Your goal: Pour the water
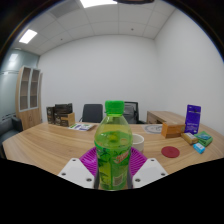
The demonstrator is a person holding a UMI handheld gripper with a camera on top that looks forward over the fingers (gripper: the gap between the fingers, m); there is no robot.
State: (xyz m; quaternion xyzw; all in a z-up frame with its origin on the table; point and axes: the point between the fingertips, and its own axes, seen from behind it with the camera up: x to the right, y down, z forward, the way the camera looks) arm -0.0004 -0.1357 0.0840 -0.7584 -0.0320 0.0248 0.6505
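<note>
Green-capped bottle (114, 140) stands upright, clamped between both pads of the gripper (113, 160), above the near edge of the wooden table (50, 140). Step in hand, judged: carrying. Next move calls for locating a receiving vessel; the white cup (136, 141) just behind is a candidate

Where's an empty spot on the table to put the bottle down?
The gripper is shut on the green plastic bottle. The wooden table is bare left of the bottle. The right is crowded: a red round coaster, a purple box and a cardboard box.
</note>
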